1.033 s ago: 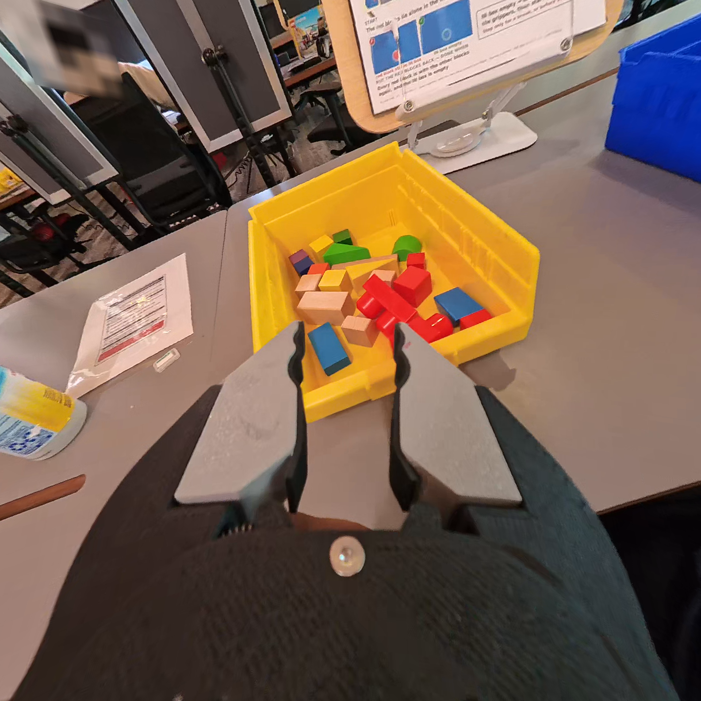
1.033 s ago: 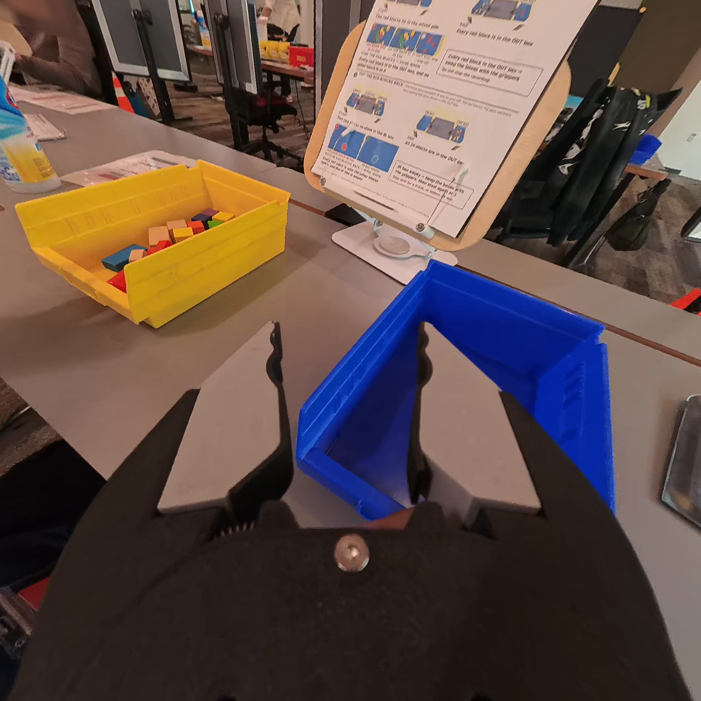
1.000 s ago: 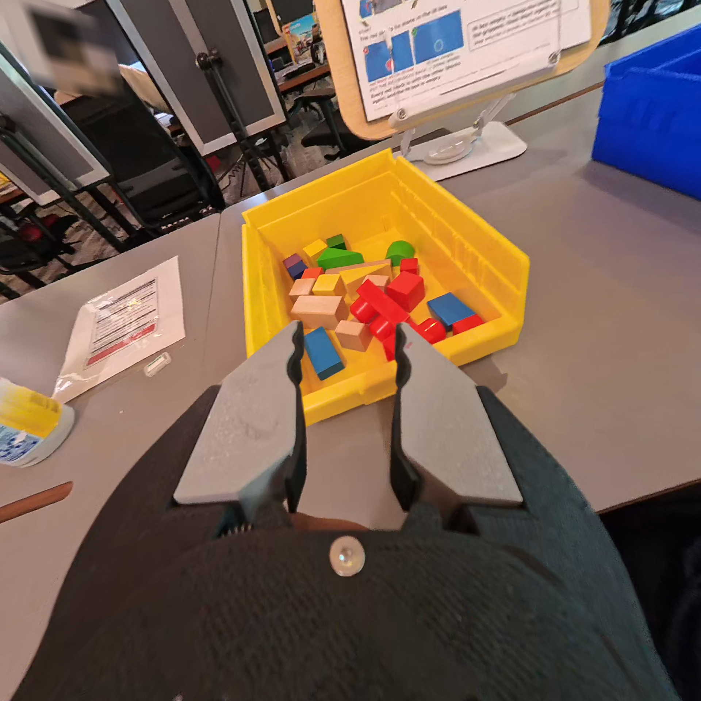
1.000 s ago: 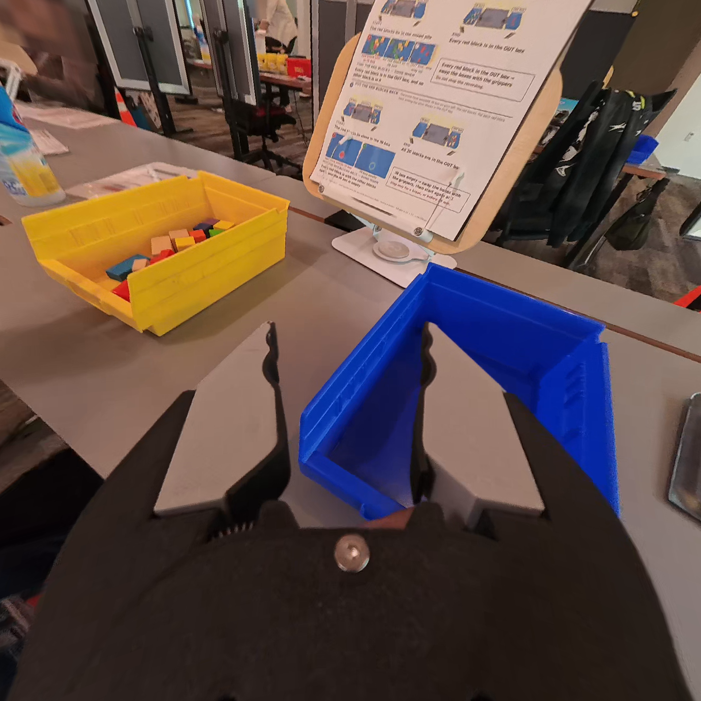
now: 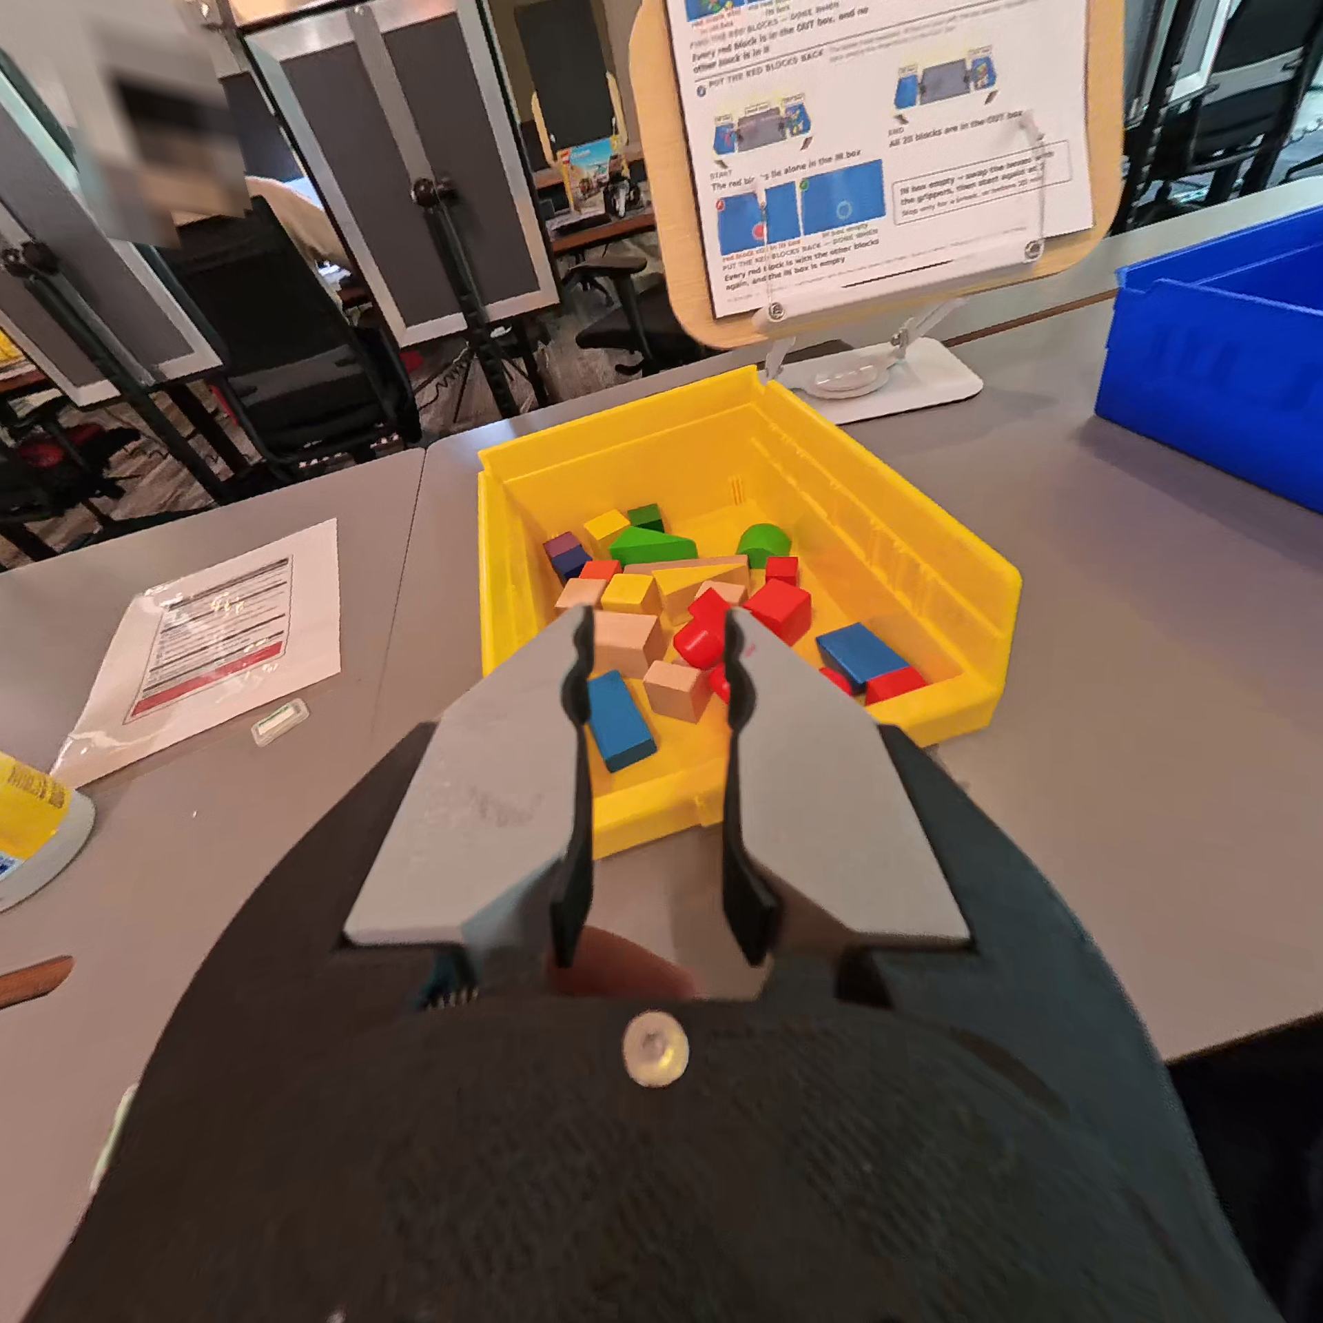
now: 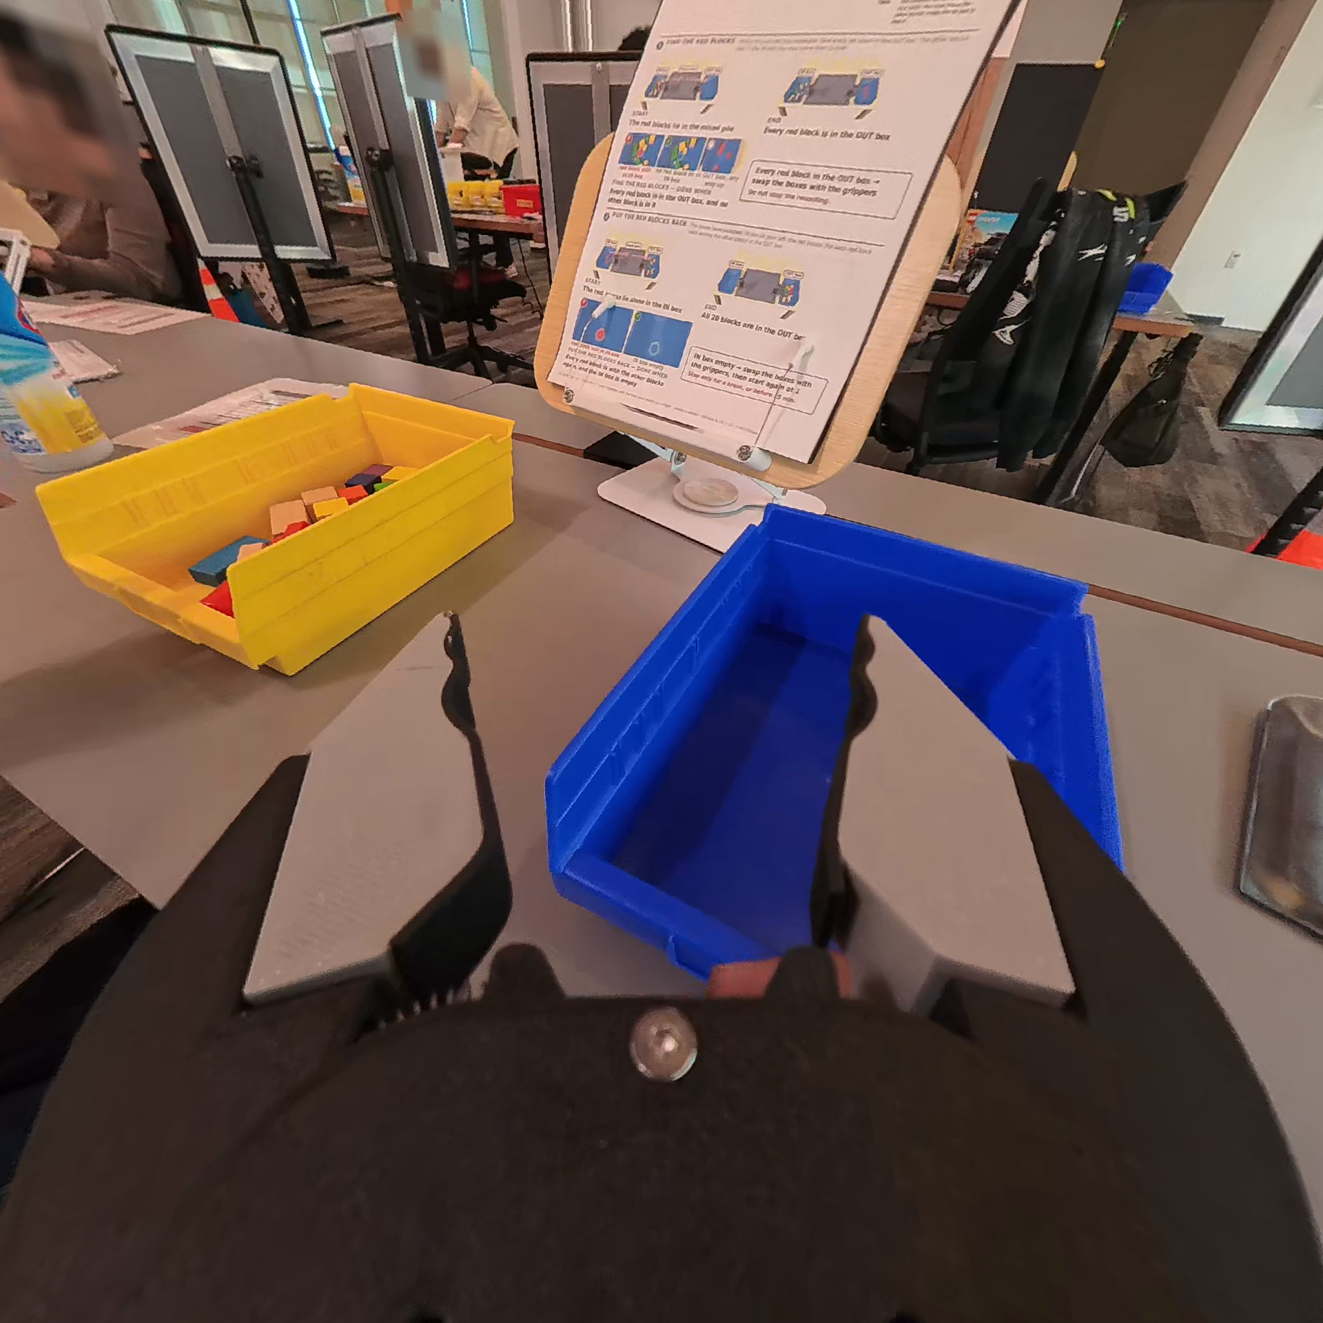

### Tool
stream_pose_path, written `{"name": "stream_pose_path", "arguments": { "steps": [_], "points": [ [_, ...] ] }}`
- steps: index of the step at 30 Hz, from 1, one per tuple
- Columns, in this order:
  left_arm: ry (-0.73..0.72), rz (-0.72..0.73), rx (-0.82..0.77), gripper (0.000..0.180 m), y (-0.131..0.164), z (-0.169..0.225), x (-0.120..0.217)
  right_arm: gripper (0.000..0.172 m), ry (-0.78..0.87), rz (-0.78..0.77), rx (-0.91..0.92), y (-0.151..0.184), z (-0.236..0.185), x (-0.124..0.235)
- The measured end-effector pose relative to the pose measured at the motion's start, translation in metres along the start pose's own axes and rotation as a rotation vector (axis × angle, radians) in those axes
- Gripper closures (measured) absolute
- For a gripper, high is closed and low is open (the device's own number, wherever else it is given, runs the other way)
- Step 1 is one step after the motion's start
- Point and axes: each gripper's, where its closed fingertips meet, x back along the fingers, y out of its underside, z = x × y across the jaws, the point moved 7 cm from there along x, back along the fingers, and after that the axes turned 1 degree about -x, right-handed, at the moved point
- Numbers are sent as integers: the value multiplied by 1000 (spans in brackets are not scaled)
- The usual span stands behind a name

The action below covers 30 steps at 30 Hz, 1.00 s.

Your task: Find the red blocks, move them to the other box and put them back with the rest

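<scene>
While nothing is gripped yet, the left hand-held gripper (image 5: 655, 630) hovers over the yellow bin (image 5: 938, 573) w/ jaws spread, air between the pads. Red blocks (image 5: 777, 608) lie inside that bin, mostly toward its right/near part, mixed w/ blue, green, yellow & bare-wood pieces. They look like small painted wood: probably light, rigid, not fragile, paint glossy so likely a bit slick. Shapes vary: cubes, a rounded piece, a flat slab near the front wall. Best bet is prob. to pinch a cube across two flat parallel faces; rounded ones may roll out of the pads. Blocks are packed close, so a fingertip may nudge neighbours. The bin is ribbed moulded plastic, sitting on a smooth grey matte tabletop (image 5: 1110, 644).

Further right, the blue bin (image 6: 1059, 666), same ribbed plastic, looks empty. The right hand-held gripper (image 6: 655, 623) hangs above its near-left wall, jaws wide apart, holding nothing.
</scene>
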Motion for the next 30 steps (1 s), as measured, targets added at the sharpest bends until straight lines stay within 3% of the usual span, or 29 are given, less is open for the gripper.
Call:
{"name": "stream_pose_path", "arguments": {
  "steps": [1, 7, 11, 15, 20, 23, 27, 30],
  "points": [
    [3, -14, 7, 141, 1, -1, 0, 68, -6, -7, 4, 1, 0, -3],
    [129, -27, 75, 145, -1, 7, -25, 70, -32, -46, 10, 8, -6, -12],
    [235, -174, 136, 129, 3, 8, -78, 72, -24, -66, 20, 11, -8, -10],
    [288, -440, 119, 125, 13, 4, -130, 75, -13, -56, 33, 9, -8, -3],
    [299, -650, 46, 121, 30, 18, -163, 77, 6, -52, 34, 8, -5, 2],
    [258, -759, -84, 132, 49, 25, -174, 78, 15, -51, 40, 7, -4, 5],
    [235, -722, -156, 142, 53, 27, -173, 81, 23, -38, 50, 5, -3, 11],
    [181, -592, -241, 142, 40, 27, -160, 83, 19, -29, 42, 4, -2, 12]
  ]
}}
